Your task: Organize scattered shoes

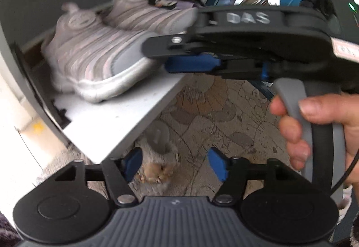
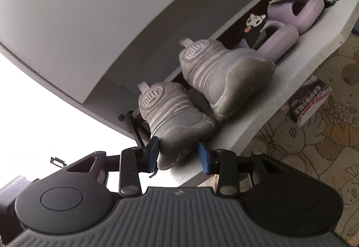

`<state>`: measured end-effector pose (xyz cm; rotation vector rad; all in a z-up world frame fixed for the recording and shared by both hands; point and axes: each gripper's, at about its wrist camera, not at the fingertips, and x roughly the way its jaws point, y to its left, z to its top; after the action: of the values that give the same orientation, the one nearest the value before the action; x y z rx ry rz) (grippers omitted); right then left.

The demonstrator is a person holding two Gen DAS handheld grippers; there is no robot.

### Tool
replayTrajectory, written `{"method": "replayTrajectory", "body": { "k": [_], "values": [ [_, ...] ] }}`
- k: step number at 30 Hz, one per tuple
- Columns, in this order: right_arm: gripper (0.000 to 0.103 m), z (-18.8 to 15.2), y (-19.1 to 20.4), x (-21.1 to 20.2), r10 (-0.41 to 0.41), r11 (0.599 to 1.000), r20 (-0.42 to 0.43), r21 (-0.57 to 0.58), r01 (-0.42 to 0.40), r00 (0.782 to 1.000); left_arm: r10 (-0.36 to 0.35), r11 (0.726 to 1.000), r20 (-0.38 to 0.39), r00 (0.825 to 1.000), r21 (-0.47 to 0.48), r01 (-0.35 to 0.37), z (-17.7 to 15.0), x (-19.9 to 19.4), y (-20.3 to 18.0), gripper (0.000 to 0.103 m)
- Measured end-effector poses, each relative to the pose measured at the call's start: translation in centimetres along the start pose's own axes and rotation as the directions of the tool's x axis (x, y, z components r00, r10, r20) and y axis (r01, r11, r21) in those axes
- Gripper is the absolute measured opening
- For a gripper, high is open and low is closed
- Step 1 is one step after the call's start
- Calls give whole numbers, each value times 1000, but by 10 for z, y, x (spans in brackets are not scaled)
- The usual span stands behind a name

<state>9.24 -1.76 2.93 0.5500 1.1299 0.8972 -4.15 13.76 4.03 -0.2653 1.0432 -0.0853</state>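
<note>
Two grey sneakers stand side by side on the tilted white flap [image 2: 258, 116] of a shoe cabinet, toes toward the cameras, heels deep inside; two lilac slippers [image 2: 285, 33] sit beyond them. The right gripper [image 2: 179, 155] straddles the toe of the near sneaker [image 2: 175, 116], the left pad touching it, the other just clear; the shoe's long axis runs straight ahead. The left gripper [image 1: 177, 164] hangs spread and empty below the flap's edge, farther off.
</note>
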Motion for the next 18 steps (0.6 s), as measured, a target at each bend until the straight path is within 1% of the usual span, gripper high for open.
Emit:
{"method": "replayTrajectory", "body": {
  "k": [4,6,7,8,9,10,11,14,17,18],
  "values": [
    [41,2,6,1,-11,1000,18,-9,12,1000,-3,1000,-9,1000,-21,2,0,4,0,69],
    [42,2,7,1,-18,1000,20,-14,19,1000,-5,1000,-10,1000,-28,4,1,5,1,67],
    [44,1,7,0,-26,999,22,-19,26,999,-8,999,-13,1000,-37,8,2,6,2,66],
    [44,2,6,-1,-31,999,24,-18,31,999,-9,999,-13,1000,-46,8,4,5,3,63],
    [45,3,5,-3,-34,999,24,-12,34,999,-11,998,-8,1000,-59,11,5,3,5,58],
    [47,4,4,-4,-34,999,25,-6,35,999,-17,998,-2,1000,-65,17,6,2,8,55],
    [47,5,3,-6,-32,999,27,-1,32,999,-25,997,5,1000,-67,25,8,0,11,46],
    [47,7,-3,-9,-15,1000,36,17,15,999,-40,994,-32,999,-103,36,10,7,19,36],
    [50,6,-3,-4,-30,1000,35,6,30,999,-25,997,-60,998,-73,20,8,13,16,36],
    [49,7,-2,-3,-26,1000,32,4,25,999,-25,997,-69,997,-73,20,8,14,15,33]
  ]
}}
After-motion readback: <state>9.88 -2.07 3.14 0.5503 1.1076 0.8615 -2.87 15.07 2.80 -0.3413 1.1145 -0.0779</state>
